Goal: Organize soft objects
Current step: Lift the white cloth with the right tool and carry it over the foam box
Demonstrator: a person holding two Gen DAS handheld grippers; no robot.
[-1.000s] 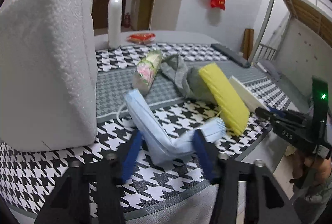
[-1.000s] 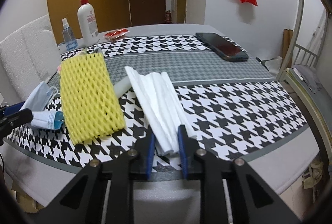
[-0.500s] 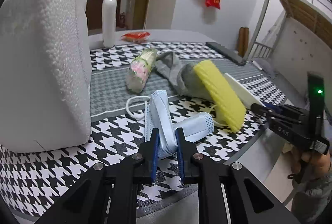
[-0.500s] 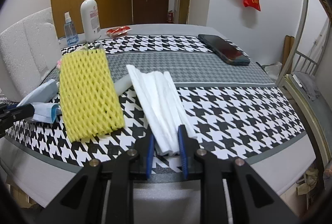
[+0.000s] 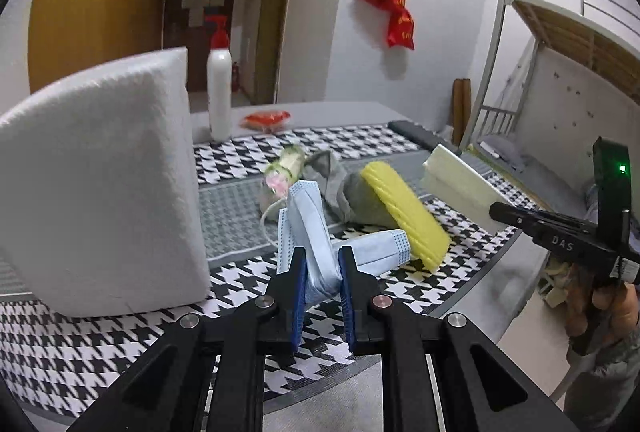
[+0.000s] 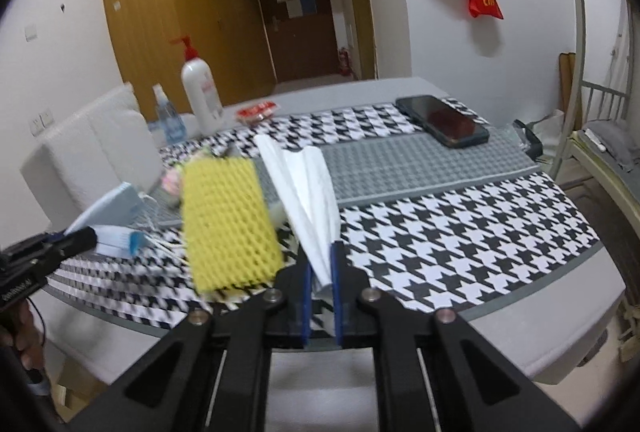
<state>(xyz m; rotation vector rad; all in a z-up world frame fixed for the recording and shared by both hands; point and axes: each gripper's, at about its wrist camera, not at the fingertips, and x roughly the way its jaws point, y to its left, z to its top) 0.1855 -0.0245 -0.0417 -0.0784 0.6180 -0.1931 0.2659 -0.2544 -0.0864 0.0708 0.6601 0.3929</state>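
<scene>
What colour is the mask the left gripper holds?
Light blue face mask, clearest in the left wrist view, between the left gripper.

At lower centre, the right gripper (image 6: 321,286) pinches a folded white foam sheet (image 6: 304,188), lifted over the houndstooth-covered desk (image 6: 460,232); a yellow foam mesh sleeve (image 6: 228,220) lies just left.

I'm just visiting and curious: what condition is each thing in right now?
Left gripper: shut on blue face mask, lifted.
Right gripper: shut on white folded tissue, raised.
Yellow foam net: lying flat.
Pump bottle: upright.
Phone: screen dark.
</scene>
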